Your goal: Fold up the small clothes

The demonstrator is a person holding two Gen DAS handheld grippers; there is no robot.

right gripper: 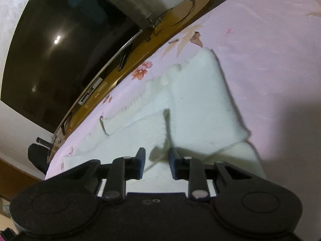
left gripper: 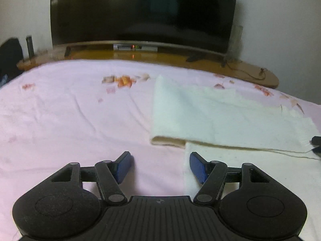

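White cloth point(left gripper: 220, 118) folded on bed; left gripper point(left gripper: 161, 167) jaws apart beside edge; right gripper point(right gripper: 156, 165) jaws apart over it.

Pale white cloth point(left gripper: 210, 118) partly folded, flat on pink bedsheet point(left gripper: 70, 110)

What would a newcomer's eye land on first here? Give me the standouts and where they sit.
First, the white cloth, partly folded over itself on the pink flowered bedsheet. Behind the bed, a big dark television fills the wall above a wooden shelf. Up close, the left hand-held gripper stands open at the cloth's near edge; the right hand-held gripper hovers over the cloth.
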